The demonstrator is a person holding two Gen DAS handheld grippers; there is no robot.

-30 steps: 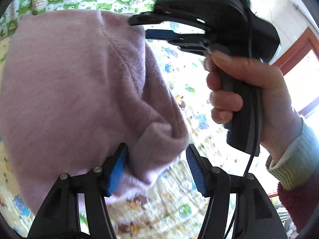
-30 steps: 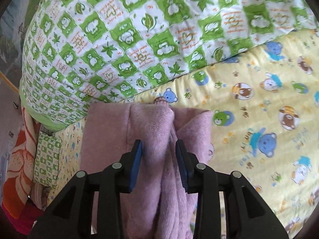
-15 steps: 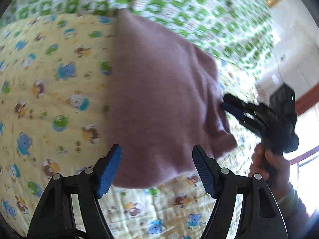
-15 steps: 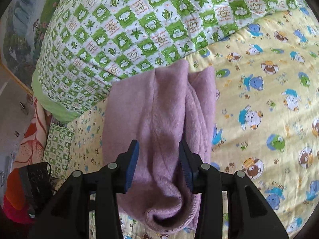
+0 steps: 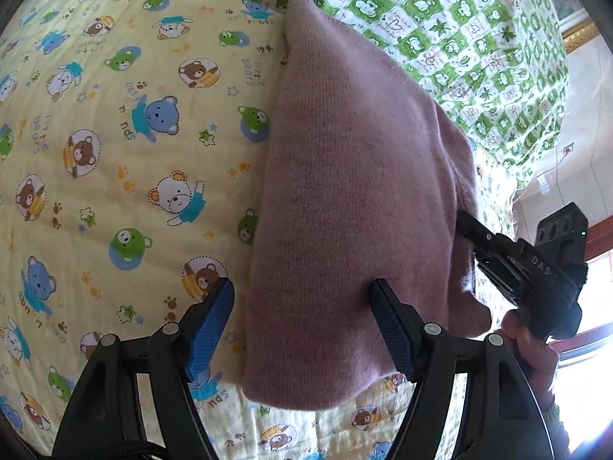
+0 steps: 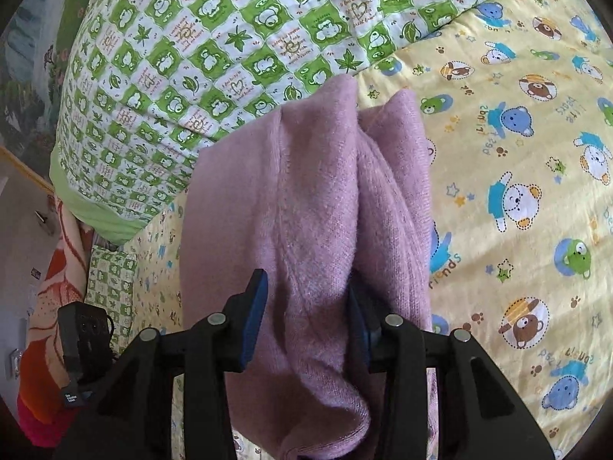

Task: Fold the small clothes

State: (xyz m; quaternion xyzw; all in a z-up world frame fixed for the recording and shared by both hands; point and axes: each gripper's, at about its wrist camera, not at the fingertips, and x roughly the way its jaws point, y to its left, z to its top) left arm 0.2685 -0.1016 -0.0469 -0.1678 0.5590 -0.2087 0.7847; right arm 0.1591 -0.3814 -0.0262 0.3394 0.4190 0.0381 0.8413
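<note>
Pink knit (image 5: 356, 199) lies folded lengthwise on the yellow bear sheet (image 5: 115, 153), far end touching the green quilt (image 6: 230, 38).

Left gripper (image 5: 302, 329): jaws apart, holding nothing, straddling the knit's near left edge.

Right gripper (image 6: 304, 306): jaws closed down on a raised ridge of knit at its near end. Whether the pinch holds 1 layer or more, can't tell.

Risks:
- Right pinch only catches the top fold. Any pull then drags that layer and opens the fold.
- A loose cuff or sleeve end sticks out at the knit's near right corner, beside the right gripper. It can flop out on the next fold.
- Soft bed under the knit, so pressing down wrinkles the sheet.

Room: open sheet left of the knit, none past it where the quilt rises. Bed edge falls away right of the knit, so keep moves leftward.
</note>
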